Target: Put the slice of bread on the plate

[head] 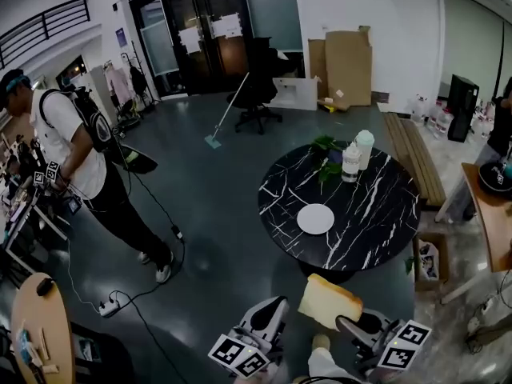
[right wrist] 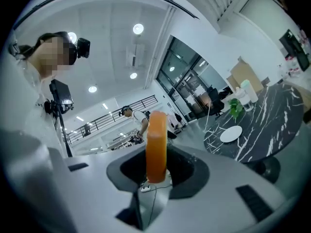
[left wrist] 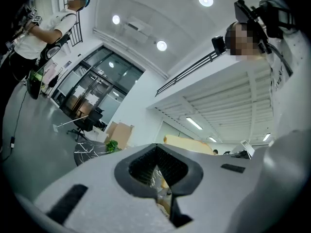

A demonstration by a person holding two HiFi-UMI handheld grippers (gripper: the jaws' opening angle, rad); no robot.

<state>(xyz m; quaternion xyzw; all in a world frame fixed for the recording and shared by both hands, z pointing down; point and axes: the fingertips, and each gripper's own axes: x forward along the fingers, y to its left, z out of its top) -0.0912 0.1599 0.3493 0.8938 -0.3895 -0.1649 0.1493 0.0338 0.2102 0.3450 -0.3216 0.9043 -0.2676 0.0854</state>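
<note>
A thick slice of bread [head: 330,301] with a tan crust hangs in the air, short of the round black marble table [head: 376,230]. My right gripper [head: 346,323] is shut on its lower edge. In the right gripper view the bread [right wrist: 156,144] stands edge-on and upright between the jaws of that gripper [right wrist: 156,173]. The white plate [head: 315,218] lies bare near the table's near-left side and also shows in the right gripper view as a plate [right wrist: 231,134]. My left gripper [head: 270,309] hangs left of the bread, jaws together and holding nothing; from its own view the left gripper [left wrist: 158,174] sees the bread [left wrist: 187,143] beyond.
Two white bottles [head: 357,155] and a green plant [head: 326,157] stand at the table's far side. A person [head: 68,146] stands at the left with cables on the floor. An office chair [head: 258,94], a wooden bench [head: 412,154] and a wooden desk [head: 492,214] surround the table.
</note>
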